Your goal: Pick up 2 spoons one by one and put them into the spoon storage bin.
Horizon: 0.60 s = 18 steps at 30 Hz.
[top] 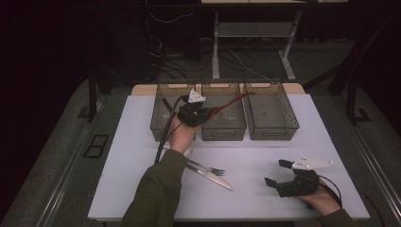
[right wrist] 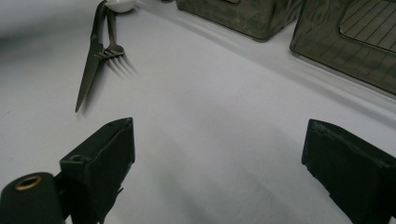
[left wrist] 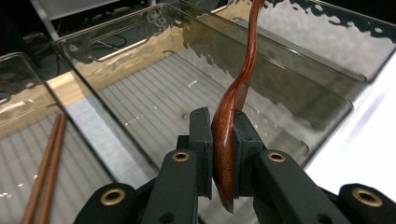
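High view: I noted the left hand-held gripper over the front of the middle bin, clamped on a wooden spoon whose handle slanted up and away across that bin toward the right bin. Risk, in my judgement: the long handle could catch the wall between the two bins and lever the spoon out of the grip. The right hand-held gripper sat low over the bench at the near right, spread wide and empty. A knife and fork lay crossed near the left forearm, which could brush them.

Left gripper view: the pads were closed on the spoon's bowl, edge-on, handle rising over the middle bin's ribbed floor. The bowl is curved and smooth, so I judged it could twist or slip between the flat pads. Chopsticks lay in the neighbouring bin.

Right gripper view: the jaws stood far apart, holding nothing, above bare bench, well apart from knife and fork.
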{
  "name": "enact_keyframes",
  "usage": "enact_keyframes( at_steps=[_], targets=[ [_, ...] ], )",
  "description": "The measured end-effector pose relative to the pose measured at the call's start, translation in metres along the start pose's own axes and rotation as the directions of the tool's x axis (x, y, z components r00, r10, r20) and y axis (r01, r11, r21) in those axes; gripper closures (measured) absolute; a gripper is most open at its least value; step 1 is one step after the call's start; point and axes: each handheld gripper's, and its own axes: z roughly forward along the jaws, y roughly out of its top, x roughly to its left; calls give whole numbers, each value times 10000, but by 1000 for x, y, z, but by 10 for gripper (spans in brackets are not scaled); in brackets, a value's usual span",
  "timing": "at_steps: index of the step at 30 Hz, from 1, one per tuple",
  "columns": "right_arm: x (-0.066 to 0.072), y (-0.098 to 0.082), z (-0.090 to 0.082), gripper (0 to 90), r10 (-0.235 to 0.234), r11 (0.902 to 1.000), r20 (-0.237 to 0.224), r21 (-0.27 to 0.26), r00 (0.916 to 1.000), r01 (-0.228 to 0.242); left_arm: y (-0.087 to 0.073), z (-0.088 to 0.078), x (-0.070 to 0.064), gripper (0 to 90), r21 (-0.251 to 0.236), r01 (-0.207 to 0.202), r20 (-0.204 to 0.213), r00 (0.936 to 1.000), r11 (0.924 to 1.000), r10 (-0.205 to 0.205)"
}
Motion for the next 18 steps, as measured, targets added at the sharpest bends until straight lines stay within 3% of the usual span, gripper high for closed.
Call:
enact_keyframes(
  at_steps=[2, 8, 13, 15, 18],
  targets=[
    [0, 0, 0, 90, -21, 10000, -7, -41, 10000, 21, 1, 8, 0, 804, -44, 243, -123, 9996, 9997, -244],
    [0, 0, -2, 90, 1, 10000, 11, -41, 10000, -1, 0, 21, 2, 804, 512, 110, -263, 9996, 9986, -97],
    [-1, 0, -2, 90, -35, 10000, 4, -76, 10000, 35, -5, 27, 4, 794, 812, 255, -158, 9996, 9964, -243],
    [-1, 0, -2, 90, -41, 10000, 7, -73, 10000, 41, -5, 26, 3, 683, 703, 331, -151, 9994, 9970, -321],
    [0, 0, -2, 90, -28, 10000, 23, -66, 10000, 29, -3, 24, 3, 595, 630, 281, -138, 9995, 9976, -273]
  ],
)
